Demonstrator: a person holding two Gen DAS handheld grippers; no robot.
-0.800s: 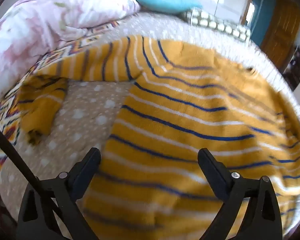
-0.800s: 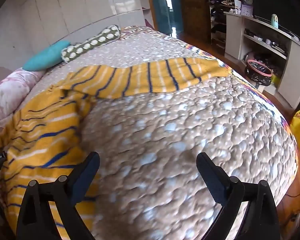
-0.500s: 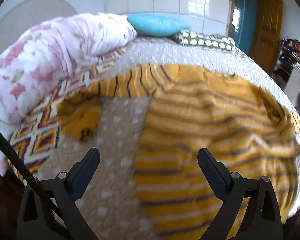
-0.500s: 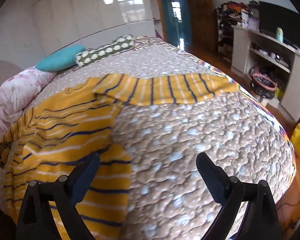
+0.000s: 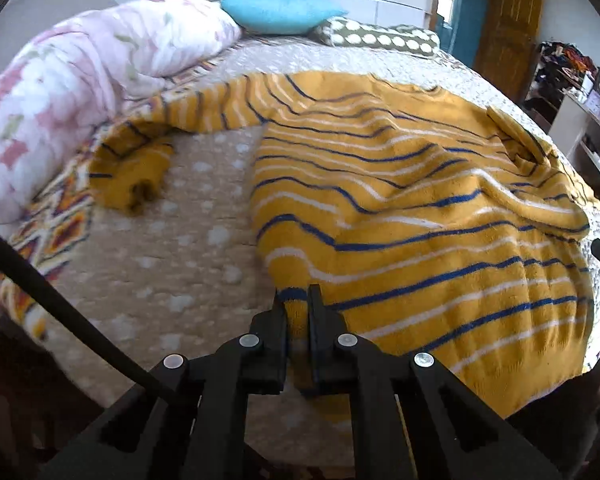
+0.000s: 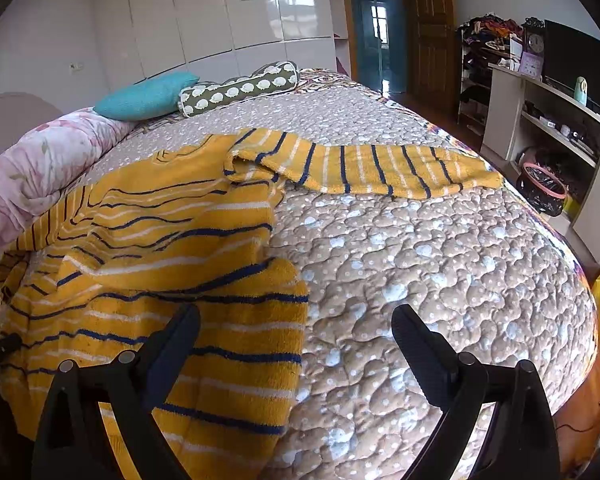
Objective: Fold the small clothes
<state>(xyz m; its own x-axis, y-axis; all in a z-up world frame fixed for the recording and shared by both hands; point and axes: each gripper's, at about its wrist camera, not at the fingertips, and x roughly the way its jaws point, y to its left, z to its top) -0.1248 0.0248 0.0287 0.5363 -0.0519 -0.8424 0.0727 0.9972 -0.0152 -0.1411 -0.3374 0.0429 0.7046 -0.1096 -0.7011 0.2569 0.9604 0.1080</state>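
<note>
A yellow sweater (image 5: 420,200) with blue and white stripes lies spread on the bed, front up, wrinkled across the body. My left gripper (image 5: 298,296) is shut on the sweater's near left hem corner, and cloth shows between its fingers. One sleeve (image 5: 140,172) is crumpled at the left by the quilt. In the right wrist view the sweater (image 6: 172,264) fills the left, and its other sleeve (image 6: 380,168) stretches flat to the right. My right gripper (image 6: 296,320) stands open above the sweater's near right hem edge, holding nothing.
A quilted beige bedspread (image 6: 440,272) covers the bed. A pink floral duvet (image 5: 72,80) is bunched at the left. A teal pillow (image 5: 280,14) and a dotted bolster (image 5: 380,36) lie at the head. White shelves (image 6: 540,128) and a bin (image 6: 542,192) stand to the right.
My left gripper drew back to the near hem and went from open to shut on the corner. The right gripper also drew back toward the hem's right edge and stayed open.
</note>
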